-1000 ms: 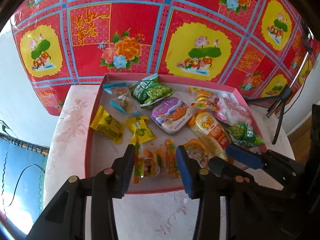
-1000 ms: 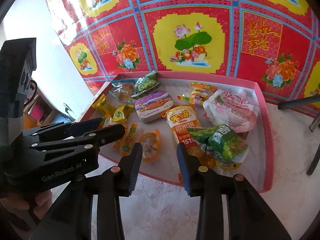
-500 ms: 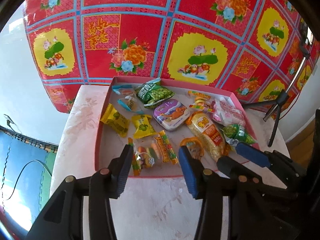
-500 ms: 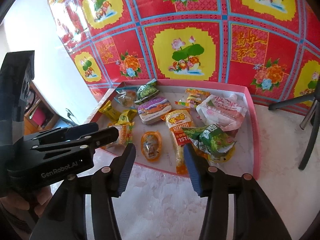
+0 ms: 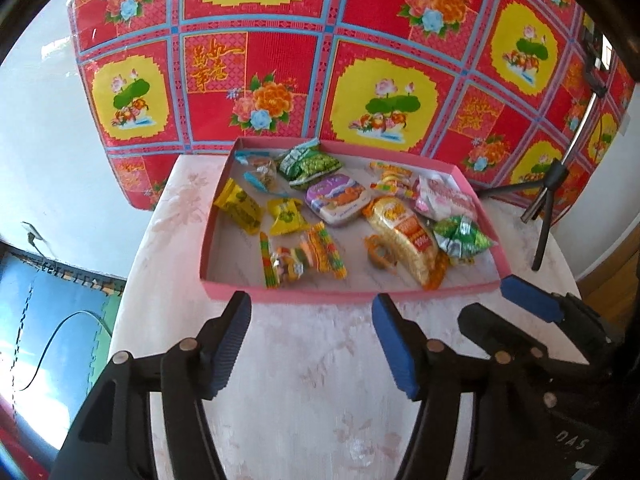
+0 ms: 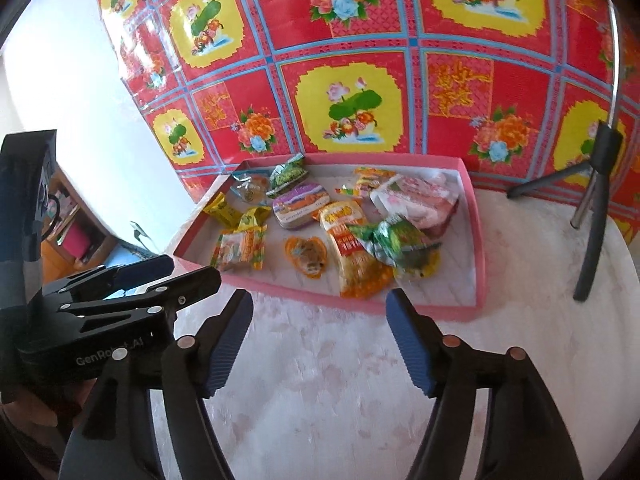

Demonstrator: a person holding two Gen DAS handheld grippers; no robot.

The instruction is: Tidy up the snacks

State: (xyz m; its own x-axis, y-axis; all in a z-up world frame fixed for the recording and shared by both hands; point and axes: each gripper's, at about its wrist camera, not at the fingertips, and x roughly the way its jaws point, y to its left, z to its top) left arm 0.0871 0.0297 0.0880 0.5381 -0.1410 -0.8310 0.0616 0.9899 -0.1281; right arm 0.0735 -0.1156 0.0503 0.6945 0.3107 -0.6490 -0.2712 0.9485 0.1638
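A shallow pink tray (image 5: pixel 352 295) (image 6: pixel 478 240) sits on the white table and holds several snack packets: a purple tin (image 5: pixel 337 199) (image 6: pixel 301 209), a green pea bag (image 5: pixel 312 164), yellow packets (image 5: pixel 240 207), an orange rice-cake bag (image 5: pixel 404 232) (image 6: pixel 352 248), a pink bag (image 5: pixel 444 200) (image 6: pixel 416 204) and a green foil bag (image 5: pixel 460 236) (image 6: pixel 400 240). My left gripper (image 5: pixel 312 340) is open and empty, in front of the tray's near edge. My right gripper (image 6: pixel 320 340) is open and empty, also short of the tray. Each gripper shows in the other's view.
A red floral cloth (image 5: pixel 360 60) hangs behind the table. A black tripod (image 5: pixel 544 208) (image 6: pixel 592 208) stands at the right of the tray. The white tabletop (image 5: pixel 304 400) ends at the left above a blue floor mat (image 5: pixel 48 340).
Both grippers have drawn back from over the tray to the bare table in front of it, and both have opened wider. The snacks have not moved.
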